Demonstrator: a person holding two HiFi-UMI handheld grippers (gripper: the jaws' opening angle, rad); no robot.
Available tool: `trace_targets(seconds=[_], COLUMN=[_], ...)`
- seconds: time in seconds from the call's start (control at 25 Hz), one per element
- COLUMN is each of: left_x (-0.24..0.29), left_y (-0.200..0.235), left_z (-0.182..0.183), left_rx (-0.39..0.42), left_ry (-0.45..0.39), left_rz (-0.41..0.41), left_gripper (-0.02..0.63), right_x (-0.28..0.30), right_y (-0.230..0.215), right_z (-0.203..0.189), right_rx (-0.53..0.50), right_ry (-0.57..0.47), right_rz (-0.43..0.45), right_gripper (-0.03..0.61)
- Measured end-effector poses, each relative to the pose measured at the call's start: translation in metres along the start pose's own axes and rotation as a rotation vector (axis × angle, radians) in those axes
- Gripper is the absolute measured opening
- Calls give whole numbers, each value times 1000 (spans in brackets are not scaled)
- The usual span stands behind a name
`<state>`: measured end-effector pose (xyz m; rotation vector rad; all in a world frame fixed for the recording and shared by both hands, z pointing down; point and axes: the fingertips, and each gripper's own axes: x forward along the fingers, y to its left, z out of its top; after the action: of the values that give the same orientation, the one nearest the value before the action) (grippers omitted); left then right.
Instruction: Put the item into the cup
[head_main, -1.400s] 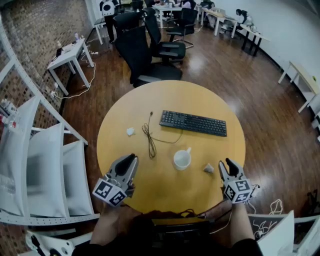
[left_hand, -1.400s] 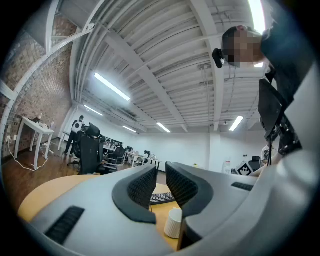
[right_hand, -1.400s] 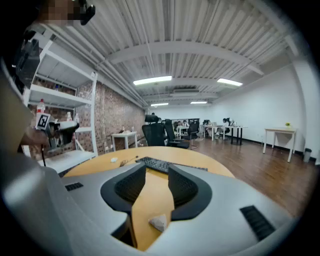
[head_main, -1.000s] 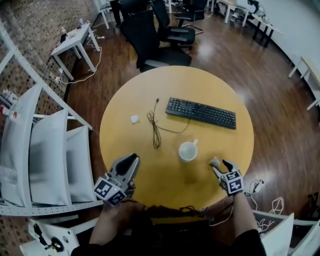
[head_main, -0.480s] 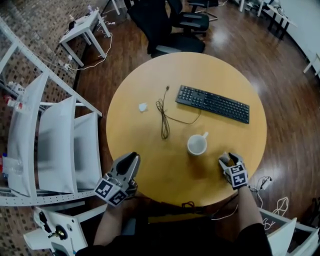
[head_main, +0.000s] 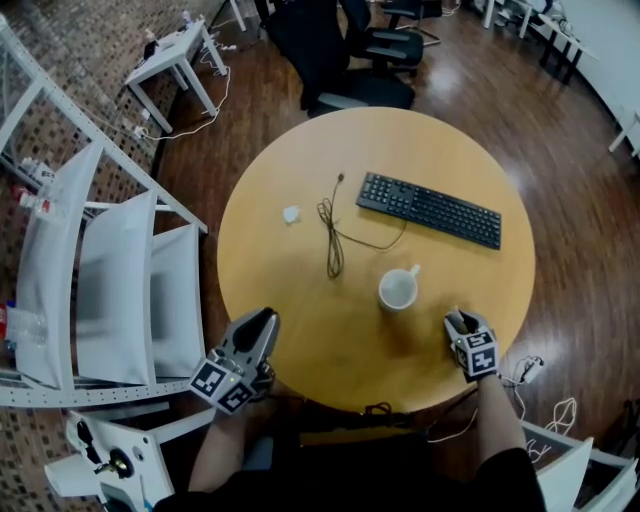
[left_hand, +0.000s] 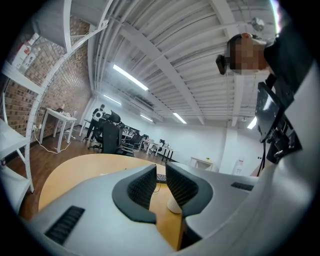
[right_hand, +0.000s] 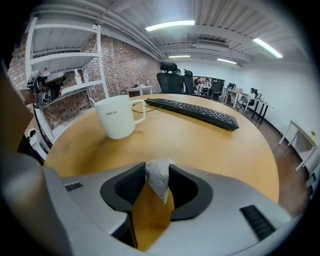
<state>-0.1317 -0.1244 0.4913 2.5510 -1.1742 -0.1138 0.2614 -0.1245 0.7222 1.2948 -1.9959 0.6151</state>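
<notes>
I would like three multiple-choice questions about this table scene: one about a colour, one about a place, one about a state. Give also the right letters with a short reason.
1. What colour is the keyboard? A) white B) red C) black
2. Where is the small white item nearest the cup? A) in the cup B) between the right tongs C) on the keyboard
3. How does the cup stand? A) upright B) on its side C) upside down
Answers: C, its keys and frame are black; B, the right tongs are closing with the item between them; A, its mouth faces up.
</notes>
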Motion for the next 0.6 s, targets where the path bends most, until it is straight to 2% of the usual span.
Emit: trace_targets(seconds=[0.16,0.4,0.6], left_x=[5,0,-12], left_y=[-2,-3,6], left_z=[1,12,16], left_rx=[2,14,30], left_ry=[-23,-64,-92], left_rz=[-24,-45,-28], left_gripper=[54,54,54], right_x=[-13,-44,-47], right_y=[10,37,68], right_z=[33,118,170], right_rx=[-112,-354,-465], right_ry=[-16,-91,-141], right_rz=[33,50,84], right_gripper=[149,149,149])
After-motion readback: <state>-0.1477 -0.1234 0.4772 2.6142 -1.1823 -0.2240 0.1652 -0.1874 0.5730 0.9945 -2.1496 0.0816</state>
